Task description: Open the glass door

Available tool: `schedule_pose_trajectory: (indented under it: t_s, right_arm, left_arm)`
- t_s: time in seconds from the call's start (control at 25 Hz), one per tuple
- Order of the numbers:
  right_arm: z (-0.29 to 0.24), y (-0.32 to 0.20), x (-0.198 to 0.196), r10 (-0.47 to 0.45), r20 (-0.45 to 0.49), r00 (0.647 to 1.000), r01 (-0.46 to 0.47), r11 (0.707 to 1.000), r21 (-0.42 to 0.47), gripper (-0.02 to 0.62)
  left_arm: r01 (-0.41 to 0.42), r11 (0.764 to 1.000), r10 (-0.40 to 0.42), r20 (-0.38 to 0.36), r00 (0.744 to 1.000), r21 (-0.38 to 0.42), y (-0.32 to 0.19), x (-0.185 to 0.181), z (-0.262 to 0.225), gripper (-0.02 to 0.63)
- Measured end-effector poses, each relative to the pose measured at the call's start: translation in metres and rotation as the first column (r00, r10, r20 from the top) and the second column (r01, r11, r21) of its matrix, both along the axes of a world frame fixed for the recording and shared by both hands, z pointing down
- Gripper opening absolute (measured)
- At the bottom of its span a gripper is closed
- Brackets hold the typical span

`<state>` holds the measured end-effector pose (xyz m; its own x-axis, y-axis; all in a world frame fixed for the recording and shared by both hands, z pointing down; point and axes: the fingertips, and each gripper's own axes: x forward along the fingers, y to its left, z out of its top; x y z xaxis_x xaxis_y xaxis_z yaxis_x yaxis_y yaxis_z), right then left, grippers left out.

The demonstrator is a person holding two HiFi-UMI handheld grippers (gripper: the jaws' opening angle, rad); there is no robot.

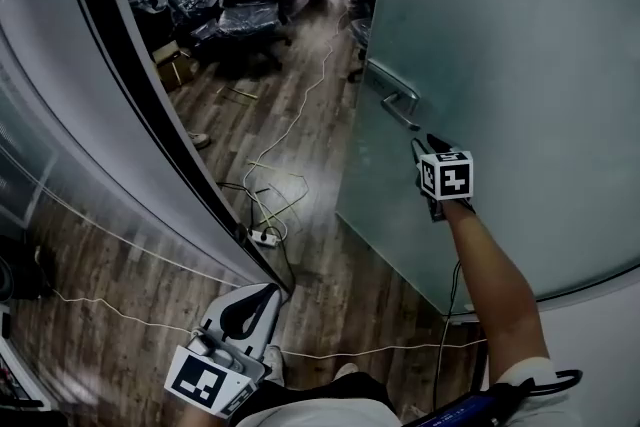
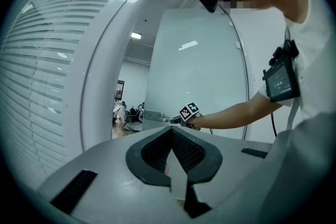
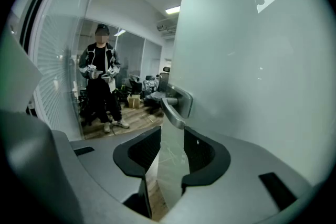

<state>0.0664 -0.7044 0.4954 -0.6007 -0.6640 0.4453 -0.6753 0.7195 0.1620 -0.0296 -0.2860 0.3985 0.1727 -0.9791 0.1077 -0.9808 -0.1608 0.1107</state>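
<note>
Door of frosted glass (image 1: 500, 35) ajar, filling the frame's right.
Right hand-held gripper (image 1: 424, 145) half open, empty, tips just below the silver lever handle (image 1: 398, 103); left hand-held gripper (image 1: 255, 303), lower left, closed, empty.

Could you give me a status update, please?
Right gripper open by door handle; left gripper shut. Glass door ajar. Person standing beyond.

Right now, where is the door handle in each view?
Head view: door handle, right of centre, just above the right gripper.
Left gripper view: handle small, mid-frame, left of the right gripper.
Right gripper view: handle centre, just beyond the open jaws.
Shared landmark: the frosted glass door.
</note>
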Motion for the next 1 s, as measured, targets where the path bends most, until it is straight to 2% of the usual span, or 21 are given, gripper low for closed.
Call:
schedule_pose_trajectory:
  t_s: [0.16,0.28,0.4,0.52,0.68,0.84,1.0]
  right_arm:
    - [-0.027,0.036,0.012,-0.044,0.055,0.998,0.04,0.997,0.063,0.132]
    - [-0.045,0.077,0.017,-0.064,0.088,0.994,0.052,0.991,0.123,0.05]
    - [-0.061,0.117,0.027,-0.06,0.122,0.991,0.04,0.986,0.164,0.035]
    - [-0.08,0.159,0.037,-0.035,0.153,0.988,0.006,0.983,0.184,0.035]
    - [-0.107,0.222,0.054,0.034,0.203,0.978,-0.078,0.974,0.211,0.021]
    - [-0.112,0.283,0.075,0.075,0.245,0.967,-0.135,0.962,0.236,0.01]
    - [-0.132,0.342,0.079,0.112,0.262,0.959,-0.178,0.953,0.244,0.008]
  left_arm:
    - [-0.043,0.999,0.043,-0.003,0.999,0.017,-0.008,0.004,-0.004,0.0]
    - [-0.093,0.995,0.093,-0.009,0.996,0.041,-0.008,0.004,-0.006,0.0]
    - [-0.146,0.987,0.147,-0.007,0.989,0.061,-0.011,0.003,-0.01,0.0]
    - [-0.205,0.976,0.206,-0.01,0.978,0.067,-0.007,-0.002,-0.016,0.0]
    - [-0.309,0.948,0.311,-0.021,0.95,0.075,0.008,-0.009,-0.02,0.0]
    - [-0.373,0.924,0.376,-0.025,0.926,0.082,0.023,-0.001,-0.005,0.0]
    - [-0.418,0.903,0.422,-0.025,0.906,0.098,0.033,-0.006,-0.023,0.0]
